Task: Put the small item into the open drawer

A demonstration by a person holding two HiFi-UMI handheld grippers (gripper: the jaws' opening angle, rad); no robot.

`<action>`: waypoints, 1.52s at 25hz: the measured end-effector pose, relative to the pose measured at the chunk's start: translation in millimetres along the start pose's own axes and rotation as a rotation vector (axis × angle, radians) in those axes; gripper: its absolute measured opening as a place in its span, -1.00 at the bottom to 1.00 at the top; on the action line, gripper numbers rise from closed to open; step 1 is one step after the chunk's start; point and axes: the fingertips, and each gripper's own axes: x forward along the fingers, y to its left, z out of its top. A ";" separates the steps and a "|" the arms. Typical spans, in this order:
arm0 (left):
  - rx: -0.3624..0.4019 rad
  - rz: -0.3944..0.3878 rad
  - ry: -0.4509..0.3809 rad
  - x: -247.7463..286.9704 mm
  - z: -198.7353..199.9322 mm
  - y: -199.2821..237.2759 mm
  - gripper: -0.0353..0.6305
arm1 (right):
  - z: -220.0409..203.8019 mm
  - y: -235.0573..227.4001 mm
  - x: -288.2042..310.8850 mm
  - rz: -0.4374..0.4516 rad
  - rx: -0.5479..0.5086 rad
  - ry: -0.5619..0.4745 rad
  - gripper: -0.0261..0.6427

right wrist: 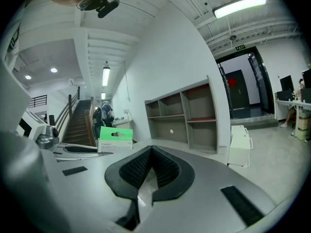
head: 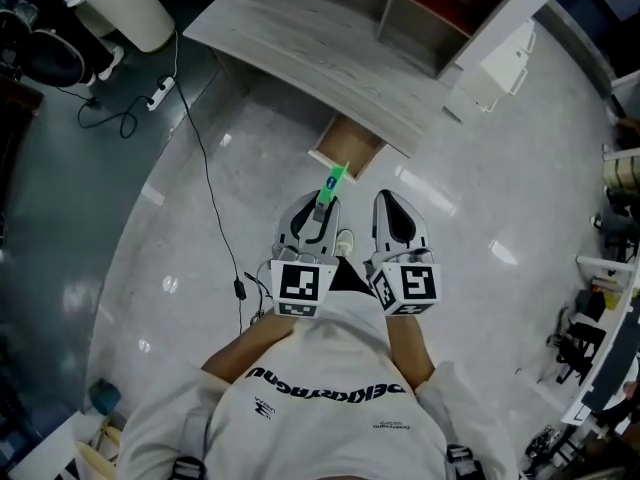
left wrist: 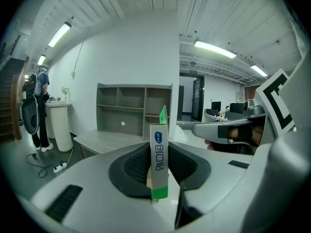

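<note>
Transport step: left claw (head: 318, 210) clamped on small box (head: 335, 180), near the open drawer (head: 355, 144) under the bench (head: 300, 40), right claw (head: 398, 208) together and empty; next, reach farther over the drawer and release.

Open-plan office: monitor desks (left wrist: 221, 111), grey shelf unit (left wrist: 133, 108), ceiling strip lights (left wrist: 215, 49), staircase (right wrist: 77, 125).

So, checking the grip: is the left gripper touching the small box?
Touching: the left gripper view shows the left gripper clamping both faces of the small box.

floor (head: 150, 258): glossy stone | desk (head: 300, 38): matt wood grain | small box (left wrist: 159, 159): smooth card
</note>
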 end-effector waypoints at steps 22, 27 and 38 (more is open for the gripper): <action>-0.094 0.053 0.189 143.7 -101.9 -1.1 -0.60 | -106.1 -90.6 76.7 0.067 0.061 0.211 -0.83; -0.108 0.051 0.201 171.9 -118.8 1.2 -0.60 | -128.9 -98.7 89.5 0.070 0.070 0.240 -0.83; -0.119 0.066 0.245 216.2 -170.8 6.5 -0.60 | -177.6 -115.9 97.0 0.043 0.151 0.284 -0.83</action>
